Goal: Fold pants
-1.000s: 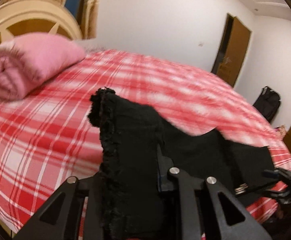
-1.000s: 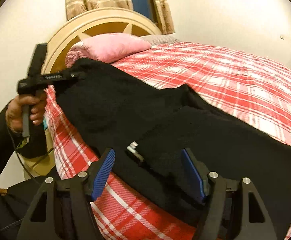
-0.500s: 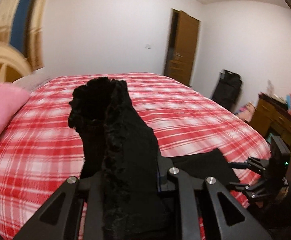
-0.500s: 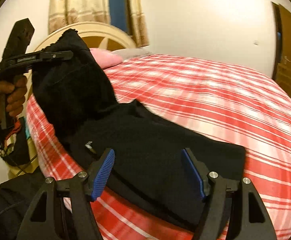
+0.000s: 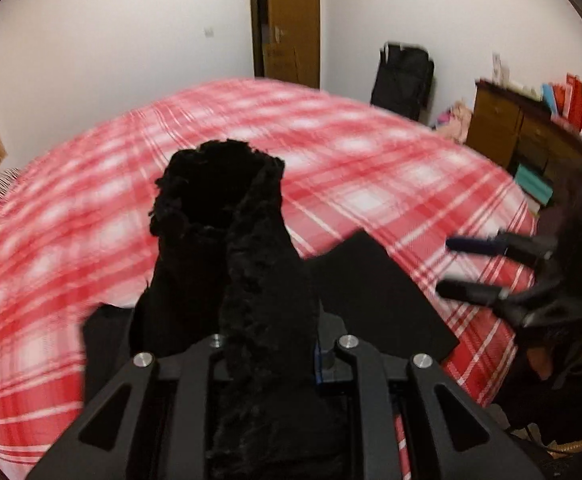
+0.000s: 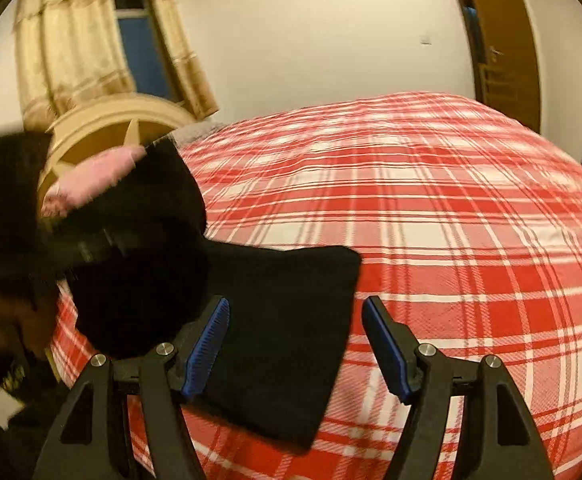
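I am swinging the left gripper [image 5: 267,344], clamped on the frayed end of the black pants [image 6: 283,344], across toward the wide-open, empty right gripper [image 6: 295,344], so the pants are now doubling over near the bed's [image 6: 451,216] edge

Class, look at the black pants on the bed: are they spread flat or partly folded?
Partly folded. The left gripper holds one end of the black pants lifted, while the rest lies flat on the plaid bed.
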Demonstrator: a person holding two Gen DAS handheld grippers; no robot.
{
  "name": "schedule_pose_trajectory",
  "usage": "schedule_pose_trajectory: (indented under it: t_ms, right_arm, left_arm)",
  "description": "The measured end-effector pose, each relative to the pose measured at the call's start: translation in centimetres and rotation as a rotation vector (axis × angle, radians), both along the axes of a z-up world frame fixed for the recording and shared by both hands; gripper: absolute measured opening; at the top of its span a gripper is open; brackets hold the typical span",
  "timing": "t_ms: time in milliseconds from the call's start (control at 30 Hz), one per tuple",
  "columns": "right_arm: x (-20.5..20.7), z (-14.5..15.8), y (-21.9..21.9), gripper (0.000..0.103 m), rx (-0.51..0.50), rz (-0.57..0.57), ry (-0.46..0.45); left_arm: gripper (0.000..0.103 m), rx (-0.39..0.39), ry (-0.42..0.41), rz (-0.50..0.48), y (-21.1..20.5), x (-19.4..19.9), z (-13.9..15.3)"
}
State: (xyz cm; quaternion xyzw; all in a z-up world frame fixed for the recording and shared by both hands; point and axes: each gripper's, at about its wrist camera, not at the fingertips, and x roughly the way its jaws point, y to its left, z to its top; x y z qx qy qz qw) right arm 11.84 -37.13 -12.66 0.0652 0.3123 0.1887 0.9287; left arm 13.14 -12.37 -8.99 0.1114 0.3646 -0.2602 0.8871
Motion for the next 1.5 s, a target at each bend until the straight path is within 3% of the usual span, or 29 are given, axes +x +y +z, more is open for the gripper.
schedule_pose_trajectory:
  t_ms: [133,233,333,367,467,567,667,800,867,933,1000,1033,1133,1267,1333,1400,1500]
  right_arm:
    - [0.8,-0.8,-1.5,0.070,0.058,-0.036,0.038]
    - [1.2,-1.4,-2.0,0.070,0.095,-0.042,0.061]
    - [1.5,-1.9,-2.4,0.070,0.155,-0.037,0.083]
    - [1.5,-1.9,-2.5,0.070,0.174,-0.033,0.086]
    - [1.5,-1.5,-2.1,0.070,0.223,-0.002,0.087]
    - [1.6,-0.9,-0.9,0.070,0.252,0.044,0.087]
    - [2.2,-0.6,0.9,0.070,0.243,0.074,0.113]
    - [2.7,-0.5,3.9,0.070,0.213,0.129,0.129]
    - [2.8,-0.7,5.2,0.070,0.161,0.137,0.133]
    - [3.9,-2.0,6.3,0.069,0.097,0.104,0.237]
    - [4.4,-3.2,6.8,0.030,0.107,0.127,0.298]
    - [4.2,-3.4,7.2,0.020,0.059,0.123,0.295]
    - [3.0,-2.1,6.5,0.011,0.080,0.143,0.267]
    - [1.3,-0.7,4.6,0.010,0.061,0.096,0.238]
    - [1.5,-2.4,3.7,0.010,0.029,0.040,0.288]
    - [1.8,-4.2,2.8,0.012,0.100,0.032,0.324]
    - [2.4,-4.0,2.3,0.026,0.123,0.042,0.351]
  left_arm:
    - [0.031,0.055,0.023,-0.021,-2.9,-0.2,-2.2]
    - [0.049,-0.009,-0.009,-0.092,-2.9,-1.9,-0.7]
    - [0.083,-0.063,-0.088,-0.148,-1.8,-4.2,1.9]
    - [0.087,-0.077,-0.126,-0.153,-1.1,-5.0,2.7]
    - [0.088,-0.059,-0.198,-0.116,1.0,-5.7,3.8]
    - [0.096,-0.007,-0.225,0.009,4.6,-4.4,3.4]
    - [0.096,0.049,-0.202,0.188,8.4,-1.8,1.9]
    - [0.096,0.009,-0.099,0.373,13.4,0.4,-0.2]
    - [0.096,-0.005,-0.078,0.398,14.1,0.4,-1.1]
    - [0.096,-0.010,-0.063,0.404,14.1,0.3,-1.9]
    - [0.096,-0.010,-0.054,0.399,13.5,0.3,-2.4]
    - [0.096,-0.013,-0.052,0.392,13.4,0.3,-2.5]
    - [0.096,-0.018,-0.067,0.380,13.2,0.1,-2.3]
    - [0.101,0.000,-0.084,0.397,13.2,0.6,-2.5]
    - [0.102,0.049,-0.054,0.397,12.8,1.5,-4.2]
    - [0.101,0.052,-0.018,0.409,12.7,1.9,-5.3]
    - [0.101,0.027,-0.022,0.404,12.8,1.3,-5.4]
